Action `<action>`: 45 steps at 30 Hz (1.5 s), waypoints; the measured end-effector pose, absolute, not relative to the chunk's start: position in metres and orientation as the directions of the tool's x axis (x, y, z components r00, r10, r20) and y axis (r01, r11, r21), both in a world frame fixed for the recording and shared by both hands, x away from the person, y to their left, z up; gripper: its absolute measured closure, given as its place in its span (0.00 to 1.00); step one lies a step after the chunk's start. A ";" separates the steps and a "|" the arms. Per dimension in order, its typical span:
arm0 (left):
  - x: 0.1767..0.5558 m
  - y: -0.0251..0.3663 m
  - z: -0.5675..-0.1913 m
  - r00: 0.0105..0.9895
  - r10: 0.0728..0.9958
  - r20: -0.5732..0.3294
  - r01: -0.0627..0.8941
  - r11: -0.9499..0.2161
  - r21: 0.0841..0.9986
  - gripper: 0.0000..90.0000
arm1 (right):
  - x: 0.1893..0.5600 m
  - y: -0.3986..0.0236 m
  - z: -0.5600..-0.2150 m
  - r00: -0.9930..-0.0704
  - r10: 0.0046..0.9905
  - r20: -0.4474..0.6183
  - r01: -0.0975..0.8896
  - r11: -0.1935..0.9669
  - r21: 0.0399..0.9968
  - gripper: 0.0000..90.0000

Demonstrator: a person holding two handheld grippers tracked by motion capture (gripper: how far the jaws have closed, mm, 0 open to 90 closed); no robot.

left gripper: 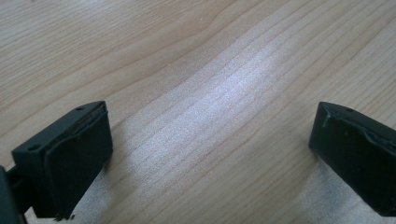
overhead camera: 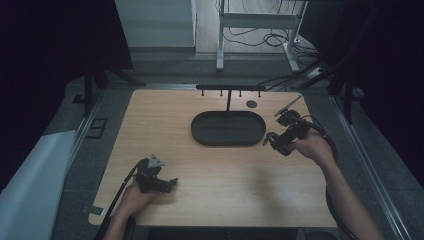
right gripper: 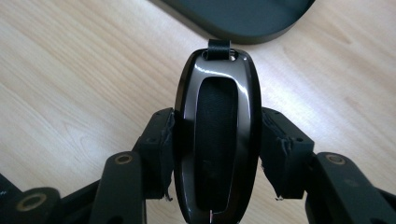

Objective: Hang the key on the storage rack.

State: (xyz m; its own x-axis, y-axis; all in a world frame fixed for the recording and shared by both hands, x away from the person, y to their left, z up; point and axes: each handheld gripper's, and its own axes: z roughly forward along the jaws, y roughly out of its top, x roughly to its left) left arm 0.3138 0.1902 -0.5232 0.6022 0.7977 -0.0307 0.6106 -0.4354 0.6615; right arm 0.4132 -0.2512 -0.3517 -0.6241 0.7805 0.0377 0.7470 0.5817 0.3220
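Shiny black key fob (right gripper: 217, 140) squeezed between the right gripper (right gripper: 217, 154) pads, up over the wooden table (overhead camera: 215, 170), just beside the dark oval tray (overhead camera: 228, 128), left gripper (left gripper: 210, 154) jaws wide, nothing between, low over bare wood

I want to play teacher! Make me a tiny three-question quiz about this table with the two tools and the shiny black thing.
1. True or false: the right tool is shut on the glossy black key fob.
2. What does the left tool have between its jaws? A) a key fob B) bare wooden table C) a cable
3. Fill in: beyond the fob's strap end lies the dark oval ____, with a small hook rack standing behind it.

Key:
1. True, the pads press both its sides.
2. B, the jaws stand wide apart over the table.
3. tray
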 end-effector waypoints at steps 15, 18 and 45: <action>0.314 0.190 -0.523 0.603 0.797 -0.032 0.613 -0.438 0.658 0.00 | 0.436 -0.246 -0.322 -0.596 0.803 0.017 0.758 0.555 0.344 0.55; 0.314 0.190 -0.523 0.604 0.797 -0.032 0.613 -0.438 0.658 0.00 | 0.440 -0.244 -0.316 -0.591 0.806 0.014 0.759 0.550 0.348 0.55; 0.314 0.190 -0.522 0.606 0.795 -0.028 0.613 -0.444 0.654 0.00 | 0.473 -0.226 -0.272 -0.556 0.831 -0.010 0.760 0.513 0.400 0.55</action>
